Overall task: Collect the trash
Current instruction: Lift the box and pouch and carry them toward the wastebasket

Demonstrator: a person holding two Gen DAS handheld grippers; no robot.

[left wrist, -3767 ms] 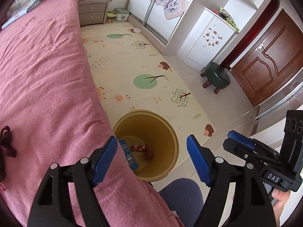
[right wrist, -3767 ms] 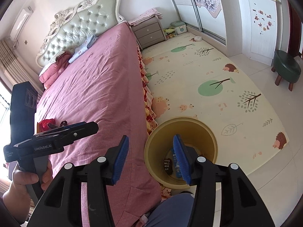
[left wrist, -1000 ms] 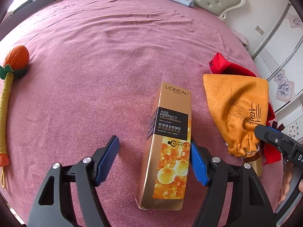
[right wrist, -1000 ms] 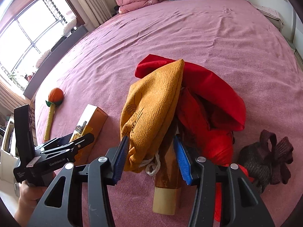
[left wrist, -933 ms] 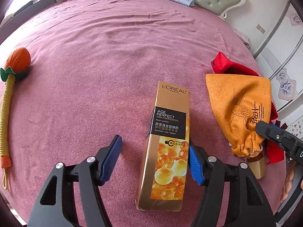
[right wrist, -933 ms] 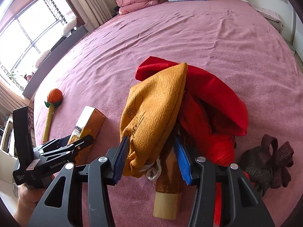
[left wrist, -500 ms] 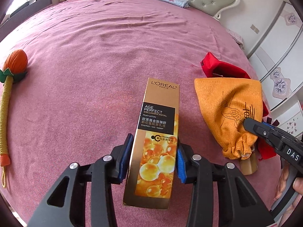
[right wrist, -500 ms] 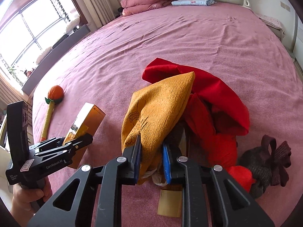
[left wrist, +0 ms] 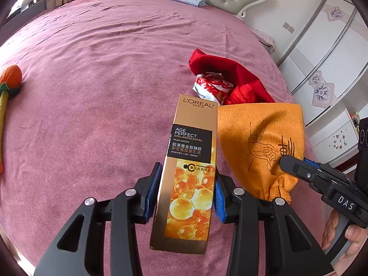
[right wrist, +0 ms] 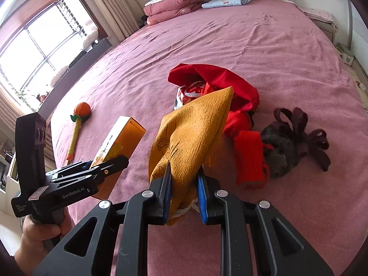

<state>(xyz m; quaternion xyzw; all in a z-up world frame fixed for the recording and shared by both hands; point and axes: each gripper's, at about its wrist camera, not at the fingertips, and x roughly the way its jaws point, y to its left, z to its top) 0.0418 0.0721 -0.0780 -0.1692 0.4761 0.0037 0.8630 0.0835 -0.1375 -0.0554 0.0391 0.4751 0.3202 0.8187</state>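
The left gripper is clamped on the lower half of a gold carton, lifted clear of the pink bedspread. To its right, the right gripper pinches the gathered neck of an orange drawstring pouch, which hangs up off the bed. Both grips look firm, so carry each load level and unhurried toward the bin. Just beyond, a red cloth and a crumpled wrapper lie on the bed, to be fetched later.
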